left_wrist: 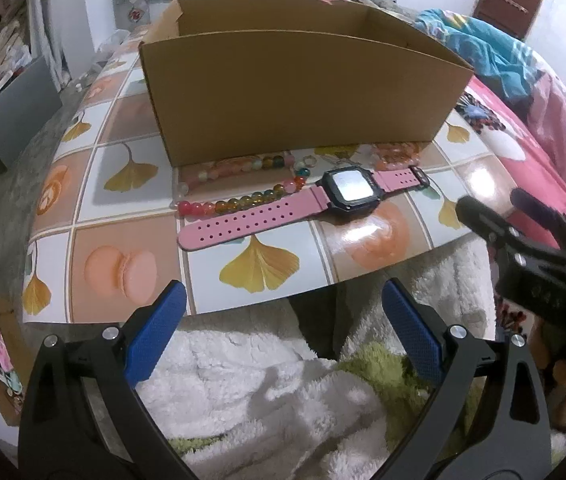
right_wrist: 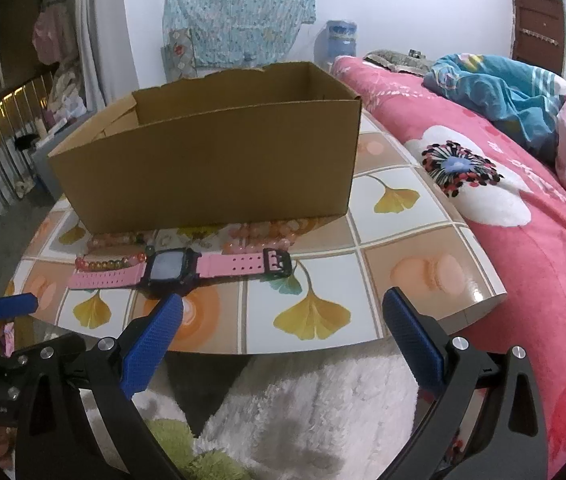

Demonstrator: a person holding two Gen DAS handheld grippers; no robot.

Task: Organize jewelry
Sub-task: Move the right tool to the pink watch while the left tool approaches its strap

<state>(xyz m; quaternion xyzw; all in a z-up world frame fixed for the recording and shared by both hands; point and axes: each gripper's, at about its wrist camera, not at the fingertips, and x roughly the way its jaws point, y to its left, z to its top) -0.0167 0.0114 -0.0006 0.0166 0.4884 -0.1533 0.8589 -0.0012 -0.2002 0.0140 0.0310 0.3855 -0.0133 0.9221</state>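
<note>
We are just starting. Both our left gripper and right gripper are wide apart and hold nothing. Next we pick up the pink watch for the box

A glossy table patterned with ginkgo leaves and macarons is carrying an open brown cardboard box. In front of the box, a pink-strapped digital watch is lying flat, with strands of multicoloured glass beads lying just beside it.

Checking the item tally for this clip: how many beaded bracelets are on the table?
2 clearly: a multicolour bracelet left of the watch, and a peach bracelet against the cardboard box. Overlapping beads may hide more.
</note>
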